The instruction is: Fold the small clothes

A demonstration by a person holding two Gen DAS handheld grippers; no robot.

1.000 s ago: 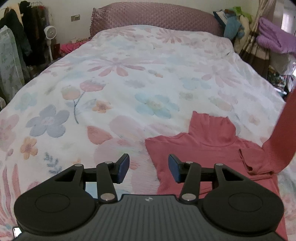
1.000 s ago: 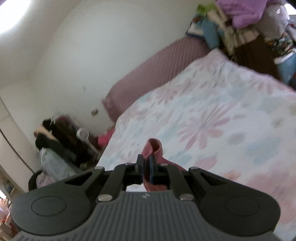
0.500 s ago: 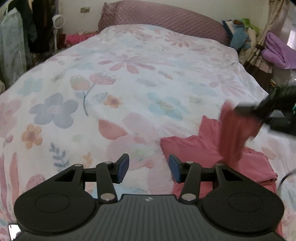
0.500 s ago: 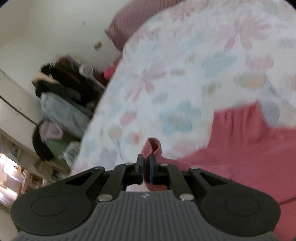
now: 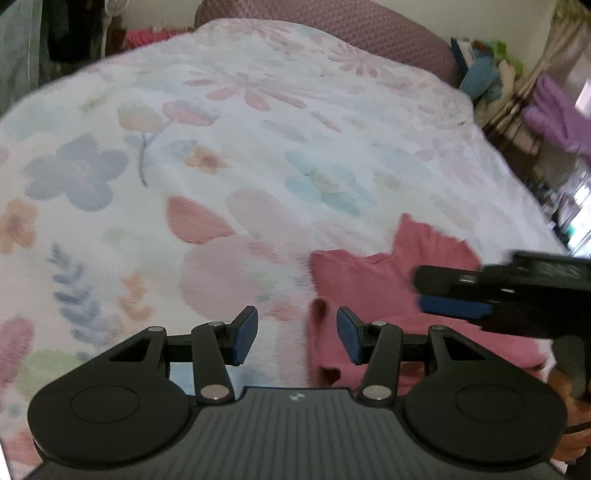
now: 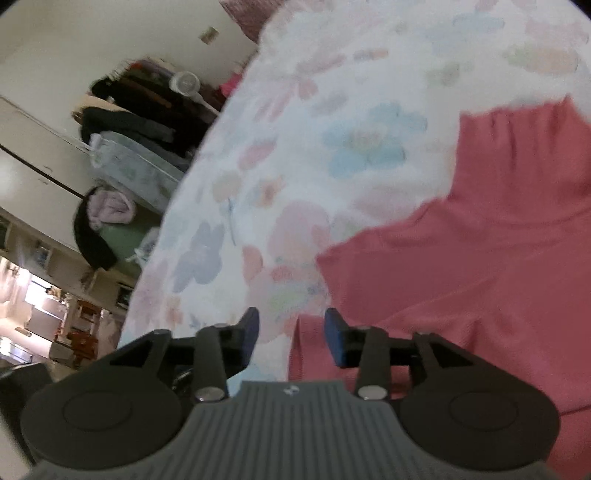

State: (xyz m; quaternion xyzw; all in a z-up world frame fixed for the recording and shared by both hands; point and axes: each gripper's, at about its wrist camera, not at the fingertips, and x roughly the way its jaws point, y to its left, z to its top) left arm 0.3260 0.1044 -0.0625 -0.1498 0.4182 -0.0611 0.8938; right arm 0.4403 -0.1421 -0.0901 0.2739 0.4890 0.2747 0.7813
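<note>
A pink-red turtleneck top (image 5: 384,284) lies flat on the flowered bedspread (image 5: 221,155), its neck pointing away from me. My left gripper (image 5: 297,334) is open just above the top's left edge, with nothing pressed between its pads. My right gripper (image 5: 436,295) comes in from the right, low over the top. In the right wrist view the right gripper (image 6: 291,332) has its jaws opening. The sleeve cuff (image 6: 306,354) lies loose between them, and the pads no longer press on it. The top's body (image 6: 480,258) spreads out to the right.
A mauve padded headboard (image 5: 332,26) closes the far end of the bed. Dark hanging clothes and a small fan (image 6: 184,81) stand off the bed's left side. Piled clothes and a purple blanket (image 5: 554,110) sit to the right of the bed.
The right gripper came down from high above the bed with the sleeve pinched in it, carried it over the top, and its jaws have parted. The left gripper sank closer to the bed, still open.
</note>
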